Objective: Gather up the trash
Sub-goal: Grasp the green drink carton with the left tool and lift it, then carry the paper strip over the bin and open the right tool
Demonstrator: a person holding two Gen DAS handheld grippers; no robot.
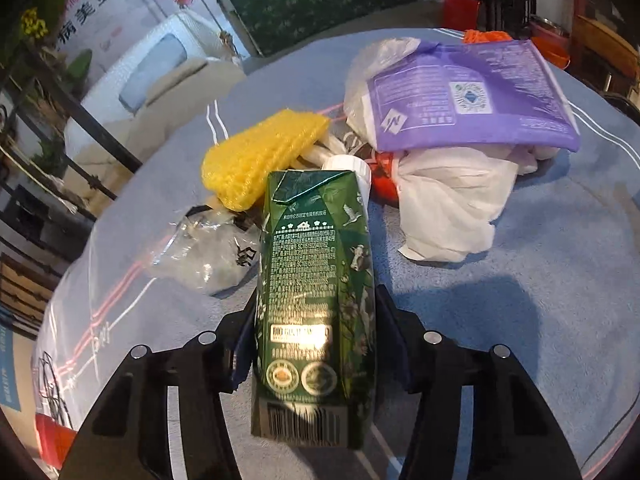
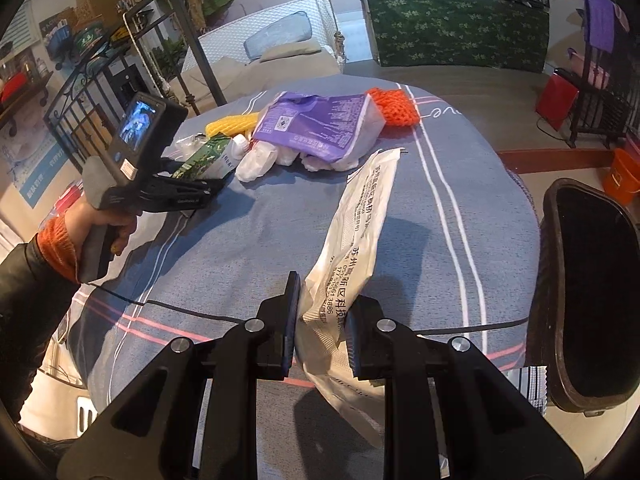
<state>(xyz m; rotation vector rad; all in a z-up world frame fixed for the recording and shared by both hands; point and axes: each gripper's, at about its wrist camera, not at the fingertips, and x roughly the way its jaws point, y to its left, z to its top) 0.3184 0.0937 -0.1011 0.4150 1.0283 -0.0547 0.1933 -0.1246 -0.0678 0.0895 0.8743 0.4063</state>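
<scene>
Lowest in frame, the left gripper (image 1: pixel 316 316) clasps a green carton (image 1: pixel 316 292); the right gripper (image 2: pixel 322 320) pinches a white bag (image 2: pixel 352 248).

Counts, table lying under a blue striped cloth (image 2: pixel 248 240):
- One green printed drink carton (image 1: pixel 316 280), sitting centre frame.
- Two foam fruit nets: one yellow (image 1: pixel 256 156), one orange (image 2: pixel 394 106), upper centre.
- One purple plastic pouch (image 1: pixel 468 96).
- One white printed mailer bag (image 2: pixel 352 248).
- One dark bin (image 2: pixel 584 288), standing at right edge.
</scene>
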